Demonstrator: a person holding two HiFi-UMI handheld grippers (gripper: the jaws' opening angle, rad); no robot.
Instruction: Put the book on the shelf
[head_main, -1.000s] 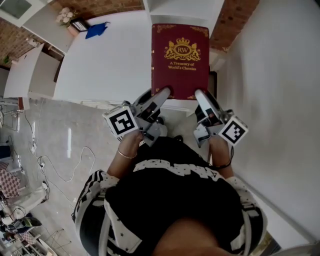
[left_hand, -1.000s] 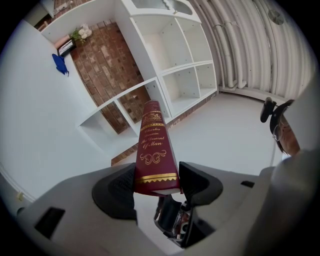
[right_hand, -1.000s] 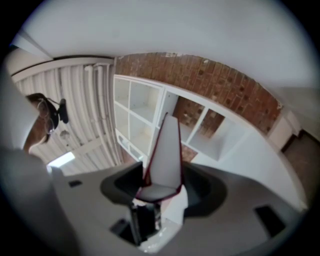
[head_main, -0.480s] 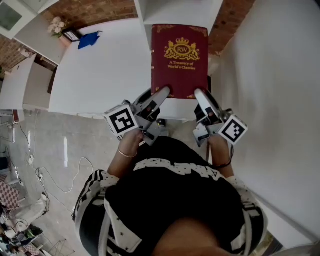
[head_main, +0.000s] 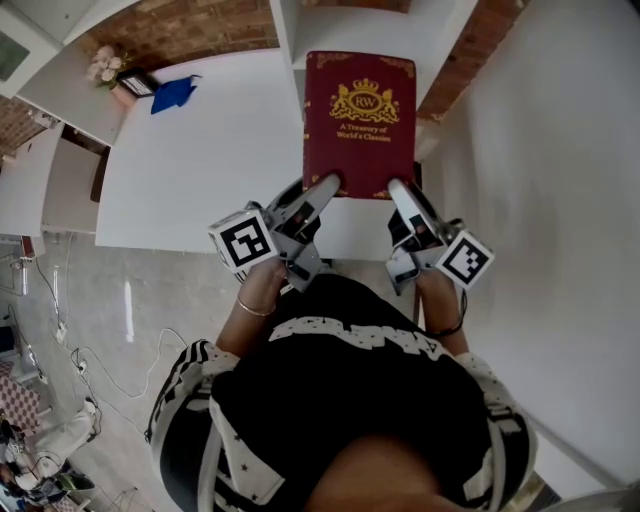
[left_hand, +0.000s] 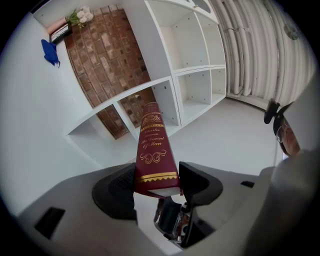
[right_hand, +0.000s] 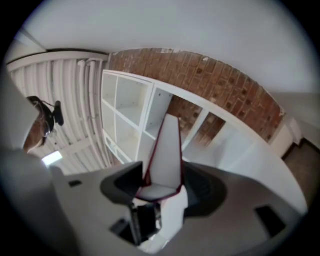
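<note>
So the red book (head_main: 359, 125) is up in the air, not on the shelf (left_hand: 196, 68). It's held out in front of the person, cover up, above the near edge of the white bench (head_main: 200, 140). The left hand-held gripper (head_main: 325, 185) is clamped across the book at the near corner on the spine side, and its own camera shows the gold-lettered spine wedged tight between the jaws. The right hand-held gripper (head_main: 398, 188) is closed on the other near corner, where its camera looks along the pale page edges. The white cubbies with the brick wall (left_hand: 107, 60) behind them are straight ahead. Which cubby it's headed for, I can't tell. My take on doing this bit well: both grips sit at one end, so the far end will want to droop. Keep the two squeezes even, move both hands together so the book doesn't twist, and square it to an opening before feeding it in far end first. I'd only let go once a shelf board takes the weight.
</note>
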